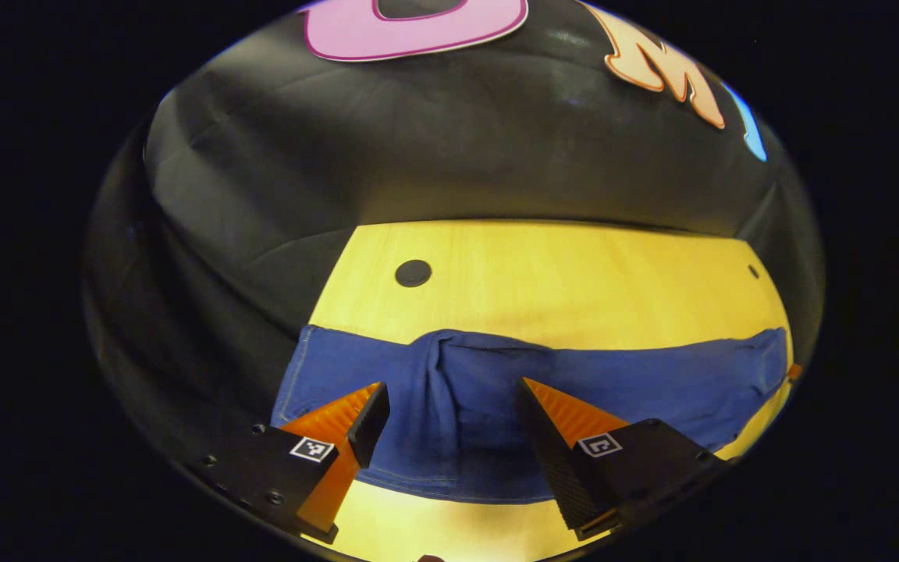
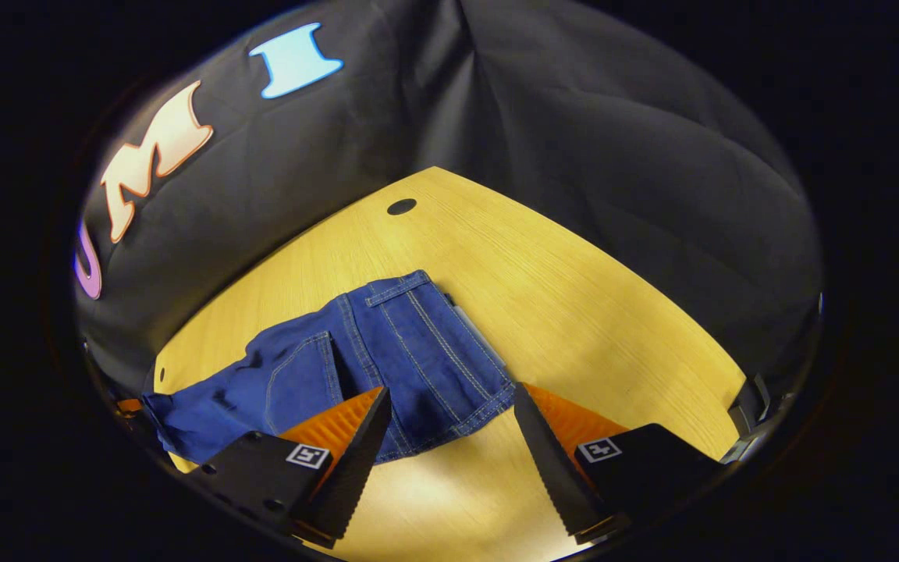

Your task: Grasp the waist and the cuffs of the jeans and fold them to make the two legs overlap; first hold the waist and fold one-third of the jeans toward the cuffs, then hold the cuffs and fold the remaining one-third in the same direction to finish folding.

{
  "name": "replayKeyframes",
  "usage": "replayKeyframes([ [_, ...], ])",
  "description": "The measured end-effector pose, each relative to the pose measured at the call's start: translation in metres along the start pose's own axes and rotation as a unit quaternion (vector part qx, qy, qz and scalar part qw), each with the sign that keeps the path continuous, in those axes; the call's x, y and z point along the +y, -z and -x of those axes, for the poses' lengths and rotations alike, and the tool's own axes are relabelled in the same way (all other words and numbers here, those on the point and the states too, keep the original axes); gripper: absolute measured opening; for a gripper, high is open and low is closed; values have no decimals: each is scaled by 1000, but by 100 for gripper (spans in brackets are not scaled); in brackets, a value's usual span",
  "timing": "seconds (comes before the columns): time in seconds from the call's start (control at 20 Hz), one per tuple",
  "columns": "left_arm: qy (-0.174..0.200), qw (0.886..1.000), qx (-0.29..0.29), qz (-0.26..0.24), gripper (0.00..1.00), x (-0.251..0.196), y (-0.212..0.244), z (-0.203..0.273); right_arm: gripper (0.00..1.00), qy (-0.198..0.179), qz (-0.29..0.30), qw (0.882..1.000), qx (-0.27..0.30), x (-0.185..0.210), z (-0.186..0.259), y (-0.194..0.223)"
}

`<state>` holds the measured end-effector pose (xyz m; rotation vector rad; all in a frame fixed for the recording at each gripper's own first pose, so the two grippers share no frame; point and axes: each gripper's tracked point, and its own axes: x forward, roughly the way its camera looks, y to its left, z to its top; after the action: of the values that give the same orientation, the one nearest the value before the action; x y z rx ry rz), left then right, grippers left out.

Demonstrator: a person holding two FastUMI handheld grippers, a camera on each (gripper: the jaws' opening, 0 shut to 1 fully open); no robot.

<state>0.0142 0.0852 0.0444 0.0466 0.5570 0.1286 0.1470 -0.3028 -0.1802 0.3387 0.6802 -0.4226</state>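
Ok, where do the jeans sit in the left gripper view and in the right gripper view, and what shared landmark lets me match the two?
Left gripper view: the jeans lie as a wide band across the lower middle, on the wooden table.
Right gripper view: the jeans lie lower left of centre, seams and a pocket showing.
Shared landmark: the dark round hole in the tabletop beyond the jeans, seen in the right gripper view too.

Jeans (image 2: 410, 343): blue denim, matt, pale stitching. Table (image 1: 574, 289): smooth wood, visible grain, slight sheen.
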Motion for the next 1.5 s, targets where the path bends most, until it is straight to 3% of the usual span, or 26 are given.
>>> replayKeyframes([
  [0.2,51,997,-28,50,96,-3,-16,14,99,-1,-16,1000,18,-13,-11,3],
  [0.4,64,992,-48,93,96,-3,-21,16,99,-10,-31,999,41,-23,-23,9],
  [0.55,54,991,-72,100,96,-1,-22,13,89,-25,-33,998,43,-21,-30,6],
  [0.6,46,991,-76,101,96,-1,-22,12,94,-32,-30,998,48,-21,-29,7],
  [0.65,37,991,-76,103,96,0,-21,10,82,-39,-26,998,48,-19,-30,7],
  [0.75,25,990,-80,113,96,1,-21,8,74,-47,-11,998,51,-18,-31,8],
  [0.85,16,988,-81,133,96,2,-25,7,73,-62,-5,996,58,-15,-34,11],
  [0.95,8,985,-81,151,96,4,-27,6,45,-79,-9,995,65,-10,-33,12],
  [1.0,3,984,-83,157,96,6,-25,5,43,-80,-9,995,56,-11,-35,9],
  [1.05,-1,983,-85,161,96,7,-23,5,27,-79,-4,996,50,-10,-35,7],
  [1.2,-10,982,-88,167,96,11,-13,17,11,-67,23,997,20,-11,-26,-2],
  [1.3,-18,981,-91,169,96,17,-6,23,6,-44,23,999,-9,-22,-15,-15],
  [1.4,-21,980,-89,176,96,25,2,24,5,-64,-20,997,-30,-17,4,-31],
  [1.5,-22,980,-84,182,96,34,8,23,3,-63,-25,997,-39,-19,14,-41],
])
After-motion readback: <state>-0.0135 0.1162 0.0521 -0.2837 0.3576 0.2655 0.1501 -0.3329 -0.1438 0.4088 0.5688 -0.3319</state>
